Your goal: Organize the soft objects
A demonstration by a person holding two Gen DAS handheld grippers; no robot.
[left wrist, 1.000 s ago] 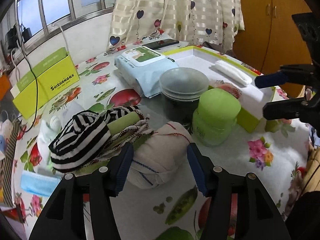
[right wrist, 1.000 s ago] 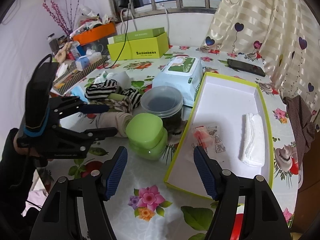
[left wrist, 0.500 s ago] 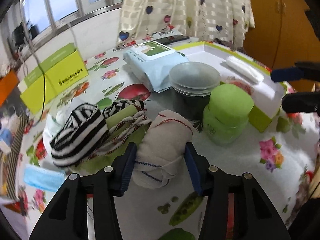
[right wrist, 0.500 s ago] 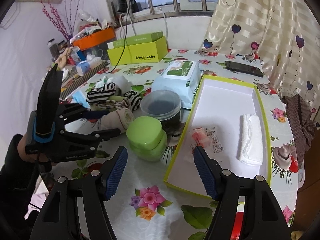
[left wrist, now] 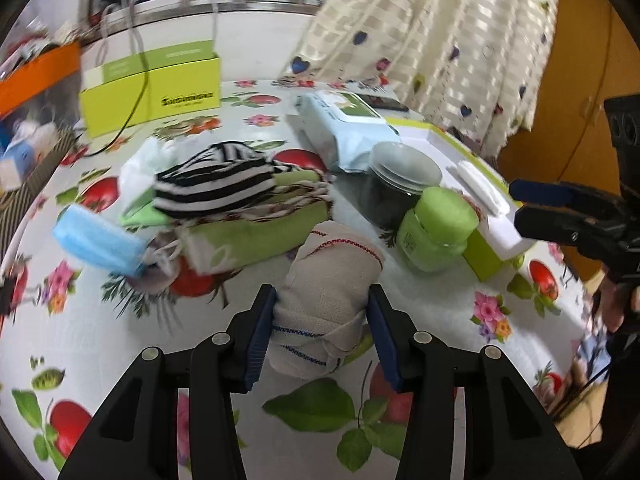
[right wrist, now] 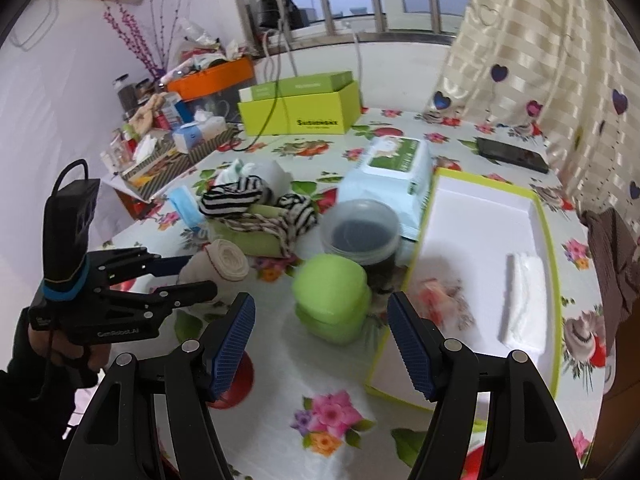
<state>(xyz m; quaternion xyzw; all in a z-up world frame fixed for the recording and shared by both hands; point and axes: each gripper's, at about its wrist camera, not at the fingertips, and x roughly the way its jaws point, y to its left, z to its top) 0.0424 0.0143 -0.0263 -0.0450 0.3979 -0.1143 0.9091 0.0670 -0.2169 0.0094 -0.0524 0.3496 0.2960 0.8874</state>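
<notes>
— Left gripper (left wrist: 322, 334)?
— Clamped on the beige cloth roll (left wrist: 328, 300), seemingly just off the table.
— Right gripper (right wrist: 322, 344)?
— Jaws spread, empty, above the green jar (right wrist: 330, 300)

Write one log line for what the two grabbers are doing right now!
left gripper: jaws shut on beige rolled cloth | right gripper: jaws open, holding nothing | white box: folded white cloth inside

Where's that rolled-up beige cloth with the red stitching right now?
The rolled beige cloth sits low in the middle of the left wrist view, clamped between the left gripper pads, just in front of the green jar and the striped fabric pile.
</notes>
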